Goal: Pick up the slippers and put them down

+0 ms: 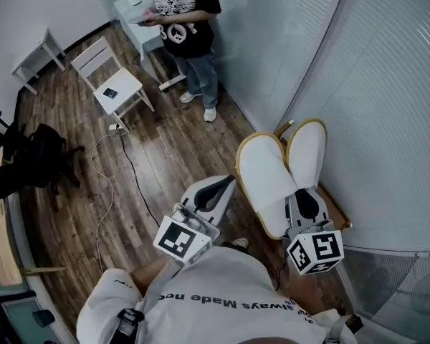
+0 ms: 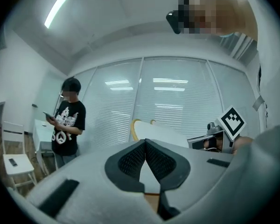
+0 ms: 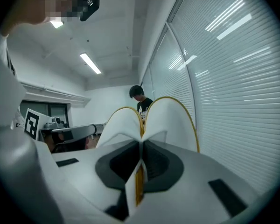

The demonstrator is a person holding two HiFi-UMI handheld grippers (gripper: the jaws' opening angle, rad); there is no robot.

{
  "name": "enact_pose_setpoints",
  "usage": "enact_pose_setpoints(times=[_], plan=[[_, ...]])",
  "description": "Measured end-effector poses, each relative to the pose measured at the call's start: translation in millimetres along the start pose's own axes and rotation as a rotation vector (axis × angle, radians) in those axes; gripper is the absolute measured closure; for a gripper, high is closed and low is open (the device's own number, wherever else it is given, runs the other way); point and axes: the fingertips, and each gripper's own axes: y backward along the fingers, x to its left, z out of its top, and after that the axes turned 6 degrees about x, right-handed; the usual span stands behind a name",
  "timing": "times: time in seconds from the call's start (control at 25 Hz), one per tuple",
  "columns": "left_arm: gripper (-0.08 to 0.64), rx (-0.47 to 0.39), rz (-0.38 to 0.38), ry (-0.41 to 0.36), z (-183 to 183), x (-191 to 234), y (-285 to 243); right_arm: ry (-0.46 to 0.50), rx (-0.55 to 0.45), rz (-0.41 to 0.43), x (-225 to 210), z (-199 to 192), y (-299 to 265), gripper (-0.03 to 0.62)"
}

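Jaws of the right gripper (image 3: pixel 141 143) are pressed together on the pair of white slippers (image 3: pixel 154 118), pinching the two yellow-trimmed edges side by side. The soles fan up and away from the pads. Jaws of the left gripper (image 2: pixel 145 142) meet at their tips with nothing between them.

In the head view the right gripper (image 1: pixel 305 203) sits at lower right, and the slippers (image 1: pixel 272 169) stand clear of the wooden floor (image 1: pixel 165 156), right of centre and close to the window blinds (image 1: pixel 387 84). The left gripper (image 1: pixel 216 190) hangs just left of them, not touching.

Progress, as judged: the pick-up is done, with both slippers carried in one grip. The putting down is left. A wooden edge shows beneath the slippers, but what it belongs to cannot be told.

Surroundings: a bystander in a black printed T-shirt (image 1: pixel 183 20) stands at upper centre. A white chair (image 1: pixel 111 84) is at upper left, and a cable (image 1: pixel 129 169) trails across the floor at centre left. None of these lies near the slippers. The blinds close on the right are the one likely limit on the arm's swing.
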Motion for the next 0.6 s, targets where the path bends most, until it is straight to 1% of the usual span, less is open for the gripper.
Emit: enact_pose_setpoints(times=[0.2,0.36,0.48,0.6], plan=[[0.549,-0.01,0.125,0.004,8.7,76.9,78.7,0.038,0.014,0.134,96.9,12.3,-61.7,0.568],[0.549,-0.003,0.211,0.006,3.0,141.3,133.6,0.067,0.014,0.224,171.0,16.8,-115.4,0.568],[0.549,-0.005,0.274,0.007,-0.5,182.4,174.2,0.078,0.014,0.282,221.2,16.0,-148.1,0.568],[0.549,-0.013,0.321,0.009,-2.9,214.3,215.3,0.09,0.013,0.323,267.0,13.2,-171.1,0.568]])
